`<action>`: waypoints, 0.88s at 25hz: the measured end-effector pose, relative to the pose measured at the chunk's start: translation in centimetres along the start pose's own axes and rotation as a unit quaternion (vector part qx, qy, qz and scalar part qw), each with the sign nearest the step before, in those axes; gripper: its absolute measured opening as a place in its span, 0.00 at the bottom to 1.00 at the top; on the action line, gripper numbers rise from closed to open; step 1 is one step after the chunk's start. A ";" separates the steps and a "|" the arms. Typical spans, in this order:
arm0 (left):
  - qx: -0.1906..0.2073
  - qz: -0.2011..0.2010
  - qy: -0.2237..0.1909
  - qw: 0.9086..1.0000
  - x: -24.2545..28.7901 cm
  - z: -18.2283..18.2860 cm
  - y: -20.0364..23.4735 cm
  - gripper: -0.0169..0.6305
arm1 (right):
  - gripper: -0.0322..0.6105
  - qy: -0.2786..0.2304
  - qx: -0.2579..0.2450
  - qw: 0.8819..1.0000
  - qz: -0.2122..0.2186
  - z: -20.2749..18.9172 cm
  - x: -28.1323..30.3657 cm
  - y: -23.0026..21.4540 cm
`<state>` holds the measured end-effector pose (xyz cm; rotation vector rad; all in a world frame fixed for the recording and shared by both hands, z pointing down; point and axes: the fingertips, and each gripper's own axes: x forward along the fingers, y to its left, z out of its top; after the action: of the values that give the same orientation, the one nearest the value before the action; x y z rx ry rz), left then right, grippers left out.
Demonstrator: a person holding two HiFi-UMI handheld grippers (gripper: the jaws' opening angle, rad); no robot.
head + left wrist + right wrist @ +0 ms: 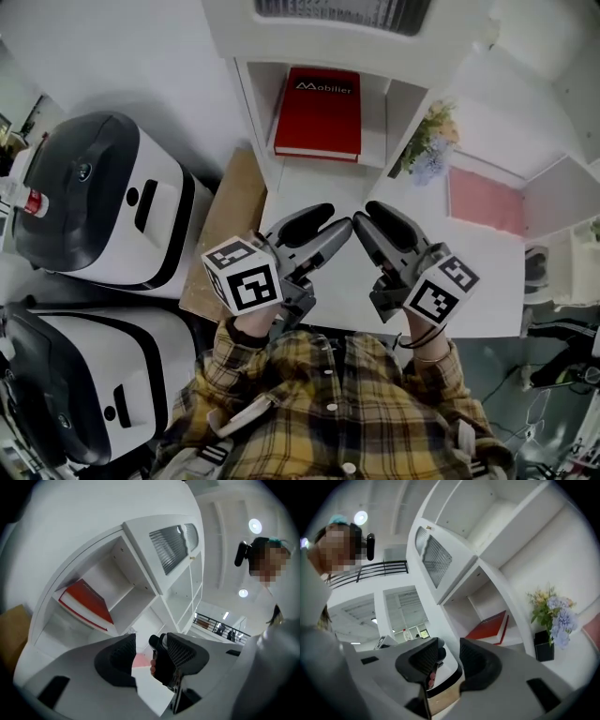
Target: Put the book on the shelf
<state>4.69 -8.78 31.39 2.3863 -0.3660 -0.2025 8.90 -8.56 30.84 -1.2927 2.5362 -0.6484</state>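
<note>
Red book, flat on shelf: stiff, probably light, pinch at spine; your left hand-held gripper and right hand-held gripper gape empty.

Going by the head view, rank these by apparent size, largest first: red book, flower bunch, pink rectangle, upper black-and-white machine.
1. upper black-and-white machine
2. red book
3. pink rectangle
4. flower bunch, close to the pink rectangle, so that pair is unsure

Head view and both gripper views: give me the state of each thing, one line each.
Book: closed, lying flat inside the shelf.
Left gripper: open, nothing between its jaws.
Right gripper: open, nothing between its jaws.
Flowers: upright in their pot, beside the shelf.
</note>
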 end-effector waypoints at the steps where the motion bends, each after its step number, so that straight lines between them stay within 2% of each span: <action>1: 0.017 0.002 0.003 1.000 0.0 -0.4 -0.5 0.36 | 0.29 0.001 -0.017 1.000 -0.004 -0.1 -0.5 0.2; 8: 0.114 0.023 0.012 0.993 -0.4 -3.0 -2.3 0.26 | 0.25 0.009 -0.068 0.997 -0.028 -1.6 -3.7 0.8; 13: 0.176 0.019 0.014 0.984 -0.6 -4.4 -3.3 0.20 | 0.23 0.015 -0.126 0.991 -0.042 -2.3 -4.7 1.3; 16: 0.191 0.023 0.020 0.981 -0.9 -5.4 -3.4 0.17 | 0.21 0.019 -0.138 0.989 -0.049 -3.2 -5.0 1.4; 22: 0.205 0.043 0.036 0.977 -1.7 -6.9 -2.4 0.12 | 0.16 0.023 -0.124 0.991 -0.050 -4.9 -5.1 1.4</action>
<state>5.29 -2.24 34.92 2.7654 -0.5171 0.0019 9.04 -2.33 34.43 -1.5083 2.6710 -0.3936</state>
